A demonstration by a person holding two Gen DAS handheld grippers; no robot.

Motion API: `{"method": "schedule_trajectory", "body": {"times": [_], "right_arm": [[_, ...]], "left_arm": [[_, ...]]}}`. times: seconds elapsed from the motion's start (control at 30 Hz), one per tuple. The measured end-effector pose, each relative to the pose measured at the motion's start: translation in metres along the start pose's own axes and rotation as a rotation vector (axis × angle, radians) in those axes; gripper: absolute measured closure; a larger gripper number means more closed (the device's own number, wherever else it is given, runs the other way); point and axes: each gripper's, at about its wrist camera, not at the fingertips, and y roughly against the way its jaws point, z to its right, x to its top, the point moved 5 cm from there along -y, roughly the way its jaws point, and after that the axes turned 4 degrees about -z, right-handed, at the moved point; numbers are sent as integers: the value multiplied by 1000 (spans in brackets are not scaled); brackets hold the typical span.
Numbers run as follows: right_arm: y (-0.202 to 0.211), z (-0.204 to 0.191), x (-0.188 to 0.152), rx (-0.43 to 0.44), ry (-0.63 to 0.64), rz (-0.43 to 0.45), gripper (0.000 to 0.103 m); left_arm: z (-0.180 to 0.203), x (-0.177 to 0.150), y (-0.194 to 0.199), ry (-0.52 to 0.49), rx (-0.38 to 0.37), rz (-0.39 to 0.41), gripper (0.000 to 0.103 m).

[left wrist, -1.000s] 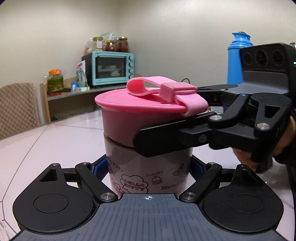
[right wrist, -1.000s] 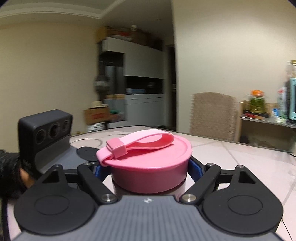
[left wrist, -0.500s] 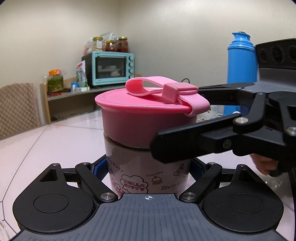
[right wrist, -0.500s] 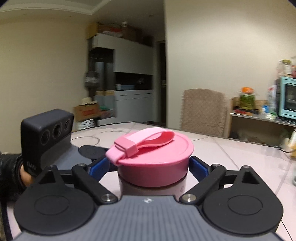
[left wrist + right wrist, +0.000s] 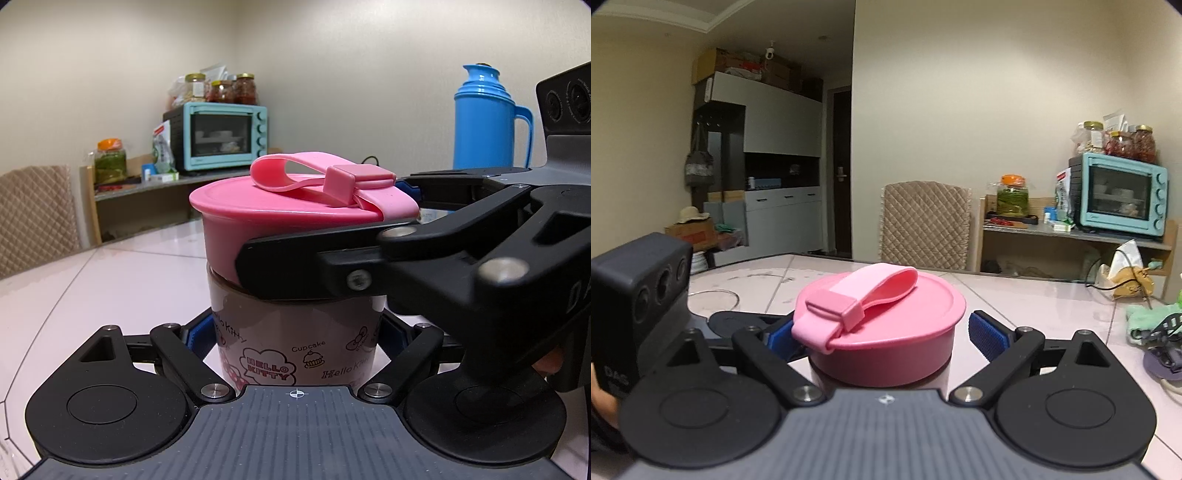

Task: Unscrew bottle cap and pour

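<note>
A Hello Kitty bottle (image 5: 295, 347) with a pink screw cap (image 5: 280, 221) and pink loop strap stands upright on the pale table. My left gripper (image 5: 295, 338) is shut on the bottle's body, low down. My right gripper (image 5: 882, 334) comes in from the right in the left wrist view (image 5: 314, 273), its jaws on both sides of the pink cap (image 5: 886, 332). In the right wrist view its blue pads (image 5: 986, 336) stand slightly off the cap, with a gap on the right side.
A blue thermos (image 5: 487, 122) stands at the back right. A teal toaster oven (image 5: 221, 134) with jars sits on a shelf, next to a quilted chair (image 5: 925, 221). A green cloth and cables (image 5: 1152, 325) lie on the table at right.
My right gripper has swung around the cap and its jaws have spread slightly apart from it. The left gripper and the bottle have not moved.
</note>
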Motion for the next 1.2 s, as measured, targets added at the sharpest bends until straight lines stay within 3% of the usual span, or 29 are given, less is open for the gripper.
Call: {"method": "schedule_trajectory", "body": {"times": [0.2,0.33,0.5,0.97,1.1,1.2], "right_arm": [[-2,-3,-2,-38,-5,-1,11],[-3,-3,-4,-9,-9,-1,18],[-1,0,-5,39,-7,2,18],[-8,42,1,481,147,7,18],[-9,46,3,536,151,11,18],[-3,41,4,503,153,15,14]], "left_arm": [[0,0,0,0,0,0,13],[0,0,0,1,0,0,13],[1,0,0,1,0,0,13],[2,-1,2,-1,0,0,13],[1,-1,2,0,0,0,13],[1,-1,2,1,-1,0,13]]}}
